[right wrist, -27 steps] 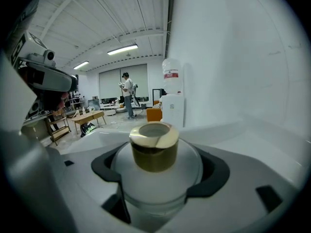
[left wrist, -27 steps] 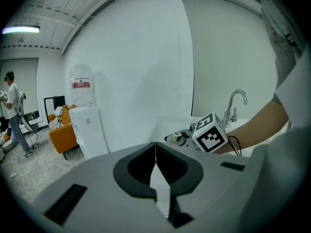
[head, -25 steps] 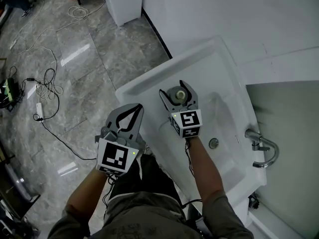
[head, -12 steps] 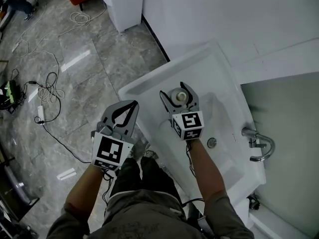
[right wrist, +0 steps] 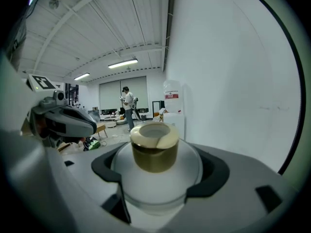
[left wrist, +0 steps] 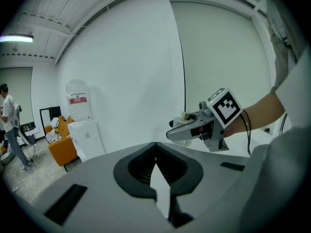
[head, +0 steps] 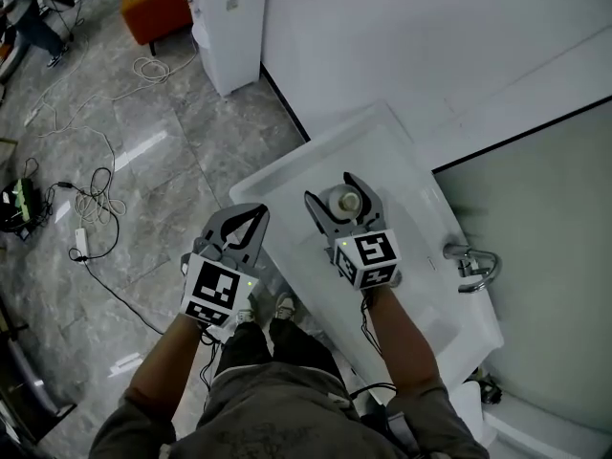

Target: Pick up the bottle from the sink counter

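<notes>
Grey jaws of the right gripper (head: 330, 189) are closed on the bottle (right wrist: 155, 152). The rounded white body is cradled between them just below the gold cap, as is shown plainly in the right gripper view. The bottle is held upright over the white sink counter (head: 287, 185), near its far end and well apart from the tap (head: 470, 261). Whether its base is already off the surface cannot be told.

The left gripper (head: 256, 214) is seen with its jaws brought together on nothing, held beside the counter's outer edge above the tiled floor (head: 143, 142).

The lift is judged to be the step in hand. It would be done best if the squeeze were kept steady, since a smooth, curved body is likely to slide in the pads. The bottle should be raised straight up and kept level, so that the cap is not tipped. The empty gripper is best left where it is, clear of the path.
</notes>
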